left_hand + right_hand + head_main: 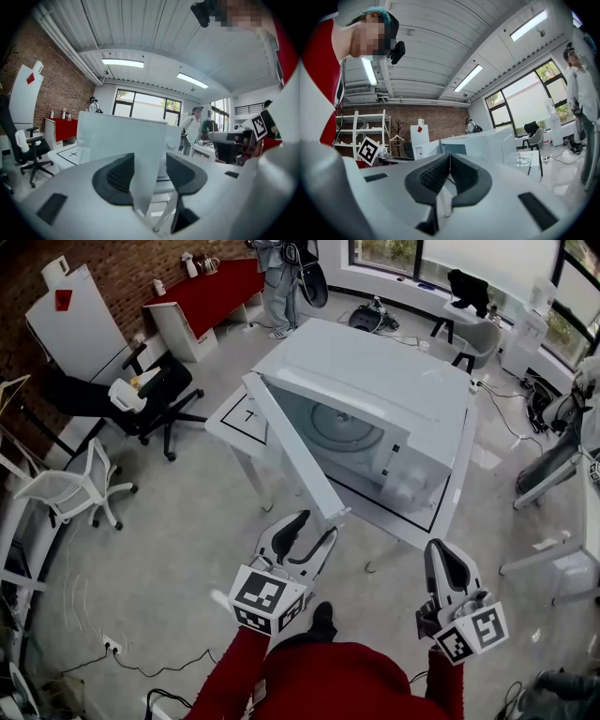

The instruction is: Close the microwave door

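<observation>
Barely begun: straddling the free edge of the open door (295,451) with spread fingers of the left gripper (315,524); fingers of the right gripper (439,551) pressed together, empty. Left to do: swinging it shut onto the microwave (375,399) on the desk (223,423).

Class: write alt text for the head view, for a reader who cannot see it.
A white box-shaped microwave on a white table has its flat white door swung open. The open left gripper straddles its free edge; the shut right gripper hangs clear.

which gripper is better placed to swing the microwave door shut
Left. The left gripper is open at the free edge of the microwave door; the right gripper is shut, further from it.
</observation>
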`<control>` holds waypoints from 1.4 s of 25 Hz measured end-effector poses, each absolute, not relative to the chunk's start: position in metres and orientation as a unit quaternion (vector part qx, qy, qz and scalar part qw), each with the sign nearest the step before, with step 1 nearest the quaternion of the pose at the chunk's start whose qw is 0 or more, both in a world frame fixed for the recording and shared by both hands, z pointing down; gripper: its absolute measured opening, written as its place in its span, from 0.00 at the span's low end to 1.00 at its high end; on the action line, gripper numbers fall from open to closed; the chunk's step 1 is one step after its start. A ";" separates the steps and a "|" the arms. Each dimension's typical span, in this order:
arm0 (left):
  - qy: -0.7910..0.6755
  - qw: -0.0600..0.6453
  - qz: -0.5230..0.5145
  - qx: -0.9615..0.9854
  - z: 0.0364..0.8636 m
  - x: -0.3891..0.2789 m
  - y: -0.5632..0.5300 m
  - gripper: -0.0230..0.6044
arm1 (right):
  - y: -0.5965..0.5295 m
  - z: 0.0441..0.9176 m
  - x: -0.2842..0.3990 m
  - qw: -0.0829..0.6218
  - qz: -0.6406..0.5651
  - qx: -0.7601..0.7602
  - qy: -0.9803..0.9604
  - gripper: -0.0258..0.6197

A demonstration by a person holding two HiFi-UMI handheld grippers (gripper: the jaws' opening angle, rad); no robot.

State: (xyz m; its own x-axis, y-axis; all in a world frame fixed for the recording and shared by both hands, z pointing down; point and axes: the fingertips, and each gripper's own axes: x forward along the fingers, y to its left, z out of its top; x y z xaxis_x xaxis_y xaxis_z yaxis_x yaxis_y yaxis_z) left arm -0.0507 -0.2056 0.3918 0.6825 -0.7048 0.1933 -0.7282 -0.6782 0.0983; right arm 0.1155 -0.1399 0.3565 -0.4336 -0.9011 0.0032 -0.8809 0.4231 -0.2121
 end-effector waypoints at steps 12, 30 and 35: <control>-0.359 0.081 0.069 0.927 0.394 -0.032 -0.218 0.38 | -0.155 0.360 0.123 0.051 -0.095 -0.547 0.830 0.06; -0.299 0.074 0.065 0.949 0.395 0.011 -0.249 0.38 | -0.168 0.365 0.121 0.044 -0.098 -0.562 0.820 0.06; -0.288 0.079 0.053 0.953 0.392 0.023 -0.264 0.38 | -0.165 0.366 0.127 0.043 -0.099 -0.574 0.812 0.06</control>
State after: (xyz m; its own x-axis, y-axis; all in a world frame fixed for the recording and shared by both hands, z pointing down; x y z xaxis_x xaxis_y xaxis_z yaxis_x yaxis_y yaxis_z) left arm 0.0225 -0.2639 0.3916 0.8291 -0.5397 0.1461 -0.5564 -0.8221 0.1206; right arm 0.1274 -0.1646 0.3658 -0.3369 -0.9405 0.0444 -0.9236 0.3210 -0.2094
